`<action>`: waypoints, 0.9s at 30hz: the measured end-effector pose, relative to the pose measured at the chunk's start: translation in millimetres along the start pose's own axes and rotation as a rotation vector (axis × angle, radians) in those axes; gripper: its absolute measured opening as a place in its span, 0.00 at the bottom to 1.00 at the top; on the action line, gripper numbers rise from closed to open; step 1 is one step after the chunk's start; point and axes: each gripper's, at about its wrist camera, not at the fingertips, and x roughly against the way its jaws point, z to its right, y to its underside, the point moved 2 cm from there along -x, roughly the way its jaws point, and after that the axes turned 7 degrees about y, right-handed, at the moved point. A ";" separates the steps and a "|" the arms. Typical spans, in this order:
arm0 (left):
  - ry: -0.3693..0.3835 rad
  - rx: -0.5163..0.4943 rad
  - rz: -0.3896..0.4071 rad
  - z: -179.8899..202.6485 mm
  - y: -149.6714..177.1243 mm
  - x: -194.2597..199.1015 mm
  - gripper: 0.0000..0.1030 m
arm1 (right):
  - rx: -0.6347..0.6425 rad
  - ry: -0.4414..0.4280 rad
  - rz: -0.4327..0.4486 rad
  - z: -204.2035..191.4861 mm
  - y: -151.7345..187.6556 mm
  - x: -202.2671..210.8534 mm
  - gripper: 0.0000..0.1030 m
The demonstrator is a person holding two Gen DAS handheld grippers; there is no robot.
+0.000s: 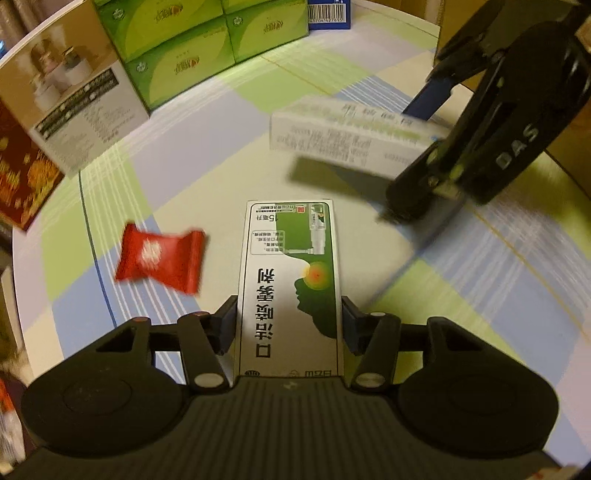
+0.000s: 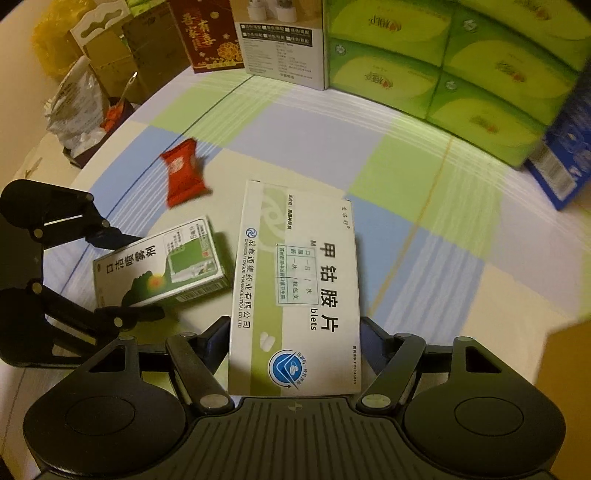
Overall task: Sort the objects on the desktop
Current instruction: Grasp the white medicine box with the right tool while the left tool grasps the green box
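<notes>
1. The left gripper [image 1: 288, 325] has its jaws pinching a green-and-white spray box [image 1: 290, 284] by its long sides; the right wrist view shows that box [image 2: 159, 266] low over the bench [image 2: 424, 221], though whether it touches the cloth I cannot tell.
2. The right gripper [image 2: 293, 343] has its jaws pinching a white tablet box [image 2: 295, 288] across its width. In the left wrist view this box [image 1: 351, 136] is blurred and throws a shadow below it on the bench [image 1: 207, 155].
3. A red candy [image 1: 160, 258] lies on the checked cloth just left of the spray box, apart from both grippers.
4. Green tissue packs [image 2: 461, 66] are stacked at the far edge, with a photo box [image 2: 280, 40] and a red box [image 2: 207, 33] beside them, and a blue box [image 2: 565, 162] at the right.
</notes>
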 end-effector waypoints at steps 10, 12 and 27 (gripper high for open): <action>0.008 0.105 0.018 84.1 46.1 37.4 0.49 | -0.035 -0.008 -0.056 -28.0 106.9 50.4 0.68; 0.022 0.124 0.028 102.6 56.4 44.7 0.49 | -0.036 -0.011 -0.072 -36.0 134.1 56.5 0.68; 0.041 0.164 0.050 172.6 104.9 52.3 0.50 | -0.134 0.086 0.043 -36.6 232.1 69.6 0.69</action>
